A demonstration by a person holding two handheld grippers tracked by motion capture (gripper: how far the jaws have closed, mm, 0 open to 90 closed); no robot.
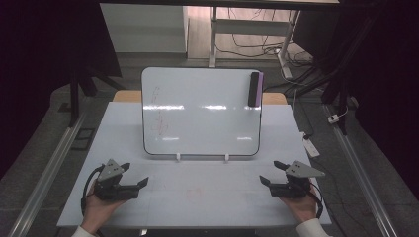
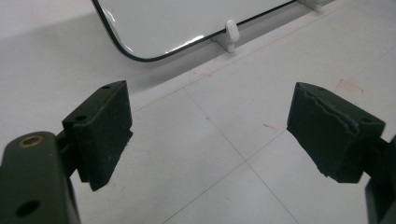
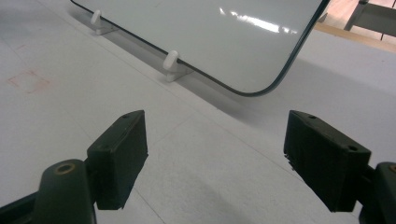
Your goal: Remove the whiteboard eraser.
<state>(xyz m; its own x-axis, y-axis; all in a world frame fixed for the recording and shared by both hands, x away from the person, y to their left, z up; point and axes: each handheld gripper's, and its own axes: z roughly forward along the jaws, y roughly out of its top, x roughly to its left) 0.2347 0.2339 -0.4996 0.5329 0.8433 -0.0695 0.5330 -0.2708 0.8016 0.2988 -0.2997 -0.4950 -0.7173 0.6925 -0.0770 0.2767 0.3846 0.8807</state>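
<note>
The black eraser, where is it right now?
In the high view, the black eraser sits on the whiteboard at its upper right corner, far across the table from both grippers.

a white, dark-rimmed whiteboard (image 1: 197, 111) stands propped at twelve o'clock on the table, leaning back on two small white feet (image 1: 178, 157), faint red marks at its nine o'clock side, a black eraser (image 1: 254, 89) at its two o'clock corner.
</note>
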